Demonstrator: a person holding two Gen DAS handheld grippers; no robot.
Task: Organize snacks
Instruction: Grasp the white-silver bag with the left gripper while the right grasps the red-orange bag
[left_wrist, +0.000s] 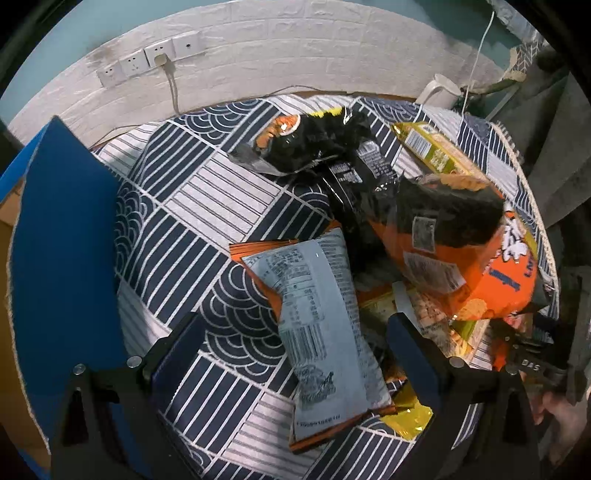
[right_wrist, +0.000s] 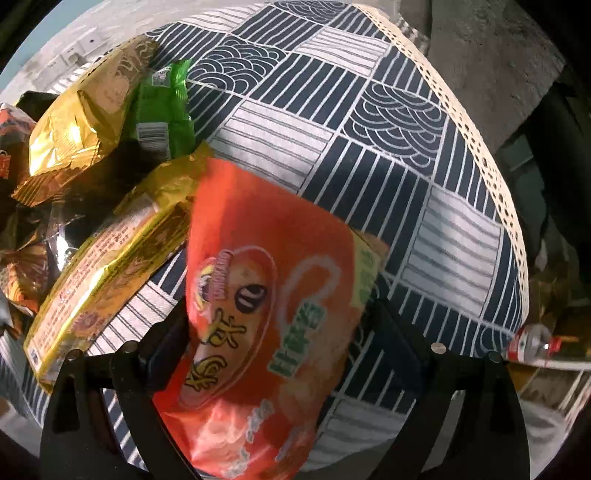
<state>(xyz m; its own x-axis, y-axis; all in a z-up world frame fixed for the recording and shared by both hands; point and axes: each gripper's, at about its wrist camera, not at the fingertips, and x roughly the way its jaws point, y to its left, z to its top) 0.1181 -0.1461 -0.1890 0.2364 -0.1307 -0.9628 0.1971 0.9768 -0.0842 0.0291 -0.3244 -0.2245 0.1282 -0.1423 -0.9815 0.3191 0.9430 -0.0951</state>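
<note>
Right wrist view: right gripper (right_wrist: 273, 314) clamps the orange snack bag (right_wrist: 266, 295) beside the gold packet (right_wrist: 110, 273); left gripper (left_wrist: 295, 339) gapes wide over the grey-backed packet (left_wrist: 321, 314), gripping nothing

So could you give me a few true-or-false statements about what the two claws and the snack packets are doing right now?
1. The right claw has an orange snack bag between its fingers. True.
2. The left claw is clamped shut on a packet. False: its fingers stand wide apart, with a pale packet with printed text lying on the cloth between them.
3. The table is covered by a blue and white patterned cloth. True.
4. The snacks lie in one neat row. False: they are heaped loosely, overlapping each other.
5. A green packet lies beside a gold bag. True.
</note>
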